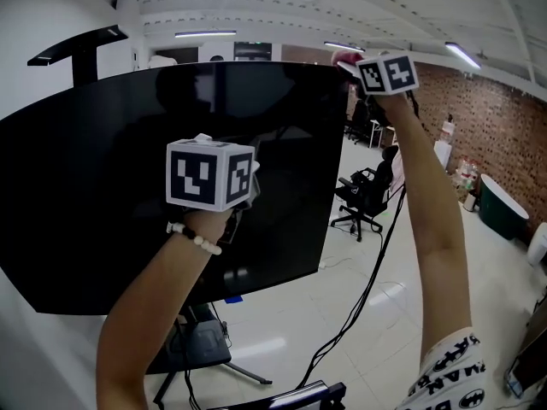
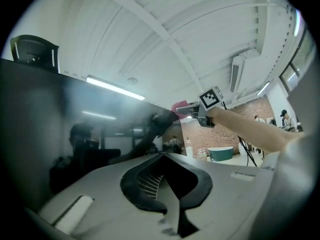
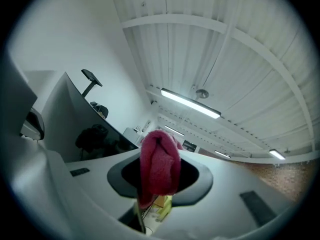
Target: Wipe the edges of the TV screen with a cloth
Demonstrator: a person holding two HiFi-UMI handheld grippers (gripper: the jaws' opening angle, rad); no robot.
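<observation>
A large black TV screen [image 1: 102, 195] stands on a floor stand and fills the left of the head view. My right gripper [image 1: 350, 65] is raised to the TV's top right corner, shut on a red cloth [image 1: 344, 57] that touches that corner. In the right gripper view the red cloth [image 3: 159, 166] bulges out between the jaws of the right gripper [image 3: 159, 176], with the TV screen [image 3: 95, 134] to the left. My left gripper [image 1: 242, 180] is held in front of the screen's middle. The left gripper [image 2: 164, 186] looks shut and empty, and its view shows the cloth [image 2: 181, 107] at the corner.
A black office chair [image 1: 363, 199] stands behind the TV's right edge. The TV stand base [image 1: 192, 348] and black cables [image 1: 359, 306] lie on the white floor below. A brick wall [image 1: 496, 118] and a green tub [image 1: 504, 212] are at far right.
</observation>
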